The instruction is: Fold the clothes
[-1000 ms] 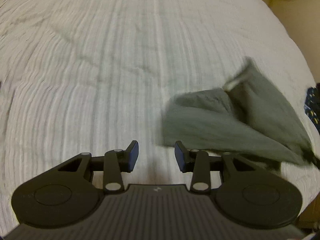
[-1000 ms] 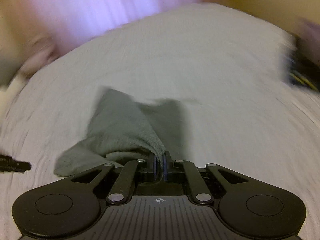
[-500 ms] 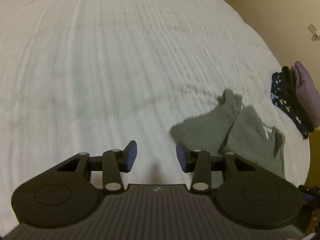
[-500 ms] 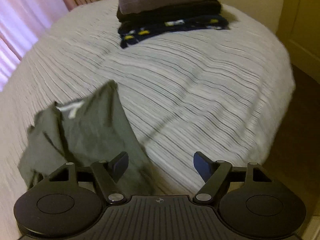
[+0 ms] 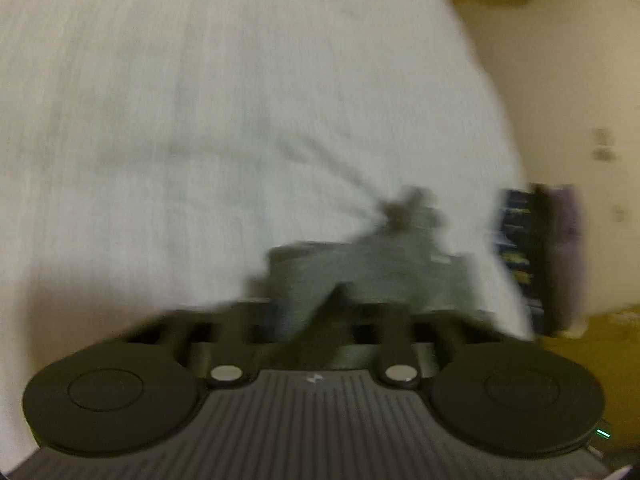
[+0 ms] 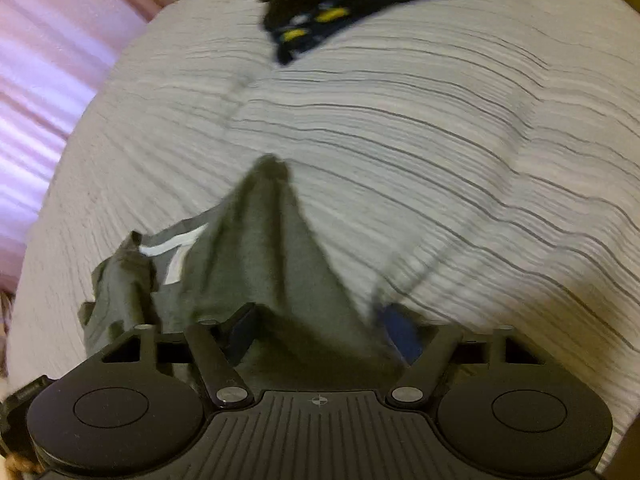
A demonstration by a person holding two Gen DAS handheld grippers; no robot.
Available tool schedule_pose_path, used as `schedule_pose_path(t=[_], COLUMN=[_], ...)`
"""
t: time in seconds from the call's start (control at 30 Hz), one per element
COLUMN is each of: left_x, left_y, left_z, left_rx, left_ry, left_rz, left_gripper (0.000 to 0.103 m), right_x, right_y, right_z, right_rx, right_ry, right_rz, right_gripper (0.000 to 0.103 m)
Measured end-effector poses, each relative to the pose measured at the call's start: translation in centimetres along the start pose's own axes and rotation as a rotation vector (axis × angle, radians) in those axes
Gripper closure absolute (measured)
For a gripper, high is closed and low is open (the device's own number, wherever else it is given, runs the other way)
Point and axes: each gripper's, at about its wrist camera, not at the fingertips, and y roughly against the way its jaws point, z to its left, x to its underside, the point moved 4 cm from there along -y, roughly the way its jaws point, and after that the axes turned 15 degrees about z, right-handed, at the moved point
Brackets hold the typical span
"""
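A grey-green garment [image 6: 264, 256] lies crumpled on the white striped bed [image 6: 440, 152], a white label showing on its left part. My right gripper [image 6: 320, 332] is open, its fingers spread on either side of the near edge of the cloth. In the blurred left wrist view the same garment [image 5: 380, 268] lies just ahead of my left gripper [image 5: 316, 320]; the jaws look apart with cloth reaching between them, but the blur hides whether they hold it.
A stack of folded clothes [image 6: 380, 4], dark with yellow marks, sits at the far end of the bed; it also shows in the left wrist view [image 5: 536, 256] by the bed's right edge. Pink curtains [image 6: 48, 80] hang to the left. A cream wall [image 5: 560, 100] is to the right.
The right gripper, shut on the garment a second ago, opened and now straddles the cloth's near edge. The left gripper swung towards the garment, which now reaches between its fingers.
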Motion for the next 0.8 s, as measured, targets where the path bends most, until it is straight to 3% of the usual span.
schedule_pose_path(t=[0.13, 0.27, 0.4, 0.5, 0.53, 0.6, 0.63, 0.67, 0.7, 0.8], left_x=[0.4, 2.6, 7.9, 12.9, 14.4, 17.2, 18.2, 19.1, 20.0, 22.1], left_y=[4.6, 15.6, 28.1, 35.6, 36.7, 37.5, 37.0, 36.2, 35.3, 32.3], left_z=[-1.0, -0.9, -1.2, -1.7, -1.4, -0.2, 0.7, 1.8, 2.8, 4.8], left_rx=[0.072, 0.076, 0.031, 0.008, 0.009, -0.040, -0.096, -0.147, -0.199, -0.295], left_ry=[-0.022, -0.037, -0.047, -0.009, 0.028, 0.128, 0.183, 0.224, 0.264, 0.322], left_rz=[-0.154, -0.363, -0.595, -0.739, -0.752, -0.760, -0.741, -0.704, -0.666, -0.555], left_gripper=[0.098, 0.098, 0.098, 0.097, 0.095, 0.074, 0.067, 0.067, 0.067, 0.067], right_x=[-0.3, -1.0, -1.4, -1.2, -1.2, -1.5, -1.7, -1.8, -1.9, -1.2], right_y=[1.6, 4.6, 7.0, 7.3, 6.9, 5.0, 4.0, 3.2, 2.4, 0.4], right_z=[4.2, 11.4, 19.1, 24.0, 25.4, 27.5, 28.1, 28.4, 28.6, 27.8], right_rx=[-0.072, -0.168, -0.350, -0.461, -0.473, -0.435, -0.403, -0.365, -0.328, -0.266], right_ry=[0.118, 0.348, 0.520, 0.597, 0.603, 0.583, 0.570, 0.558, 0.545, 0.555], right_rz=[-0.031, -0.091, -0.111, -0.061, -0.035, 0.023, 0.033, 0.024, 0.016, 0.036], right_gripper=[0.098, 0.098, 0.098, 0.098, 0.097, 0.094, 0.065, 0.030, 0.025, 0.025])
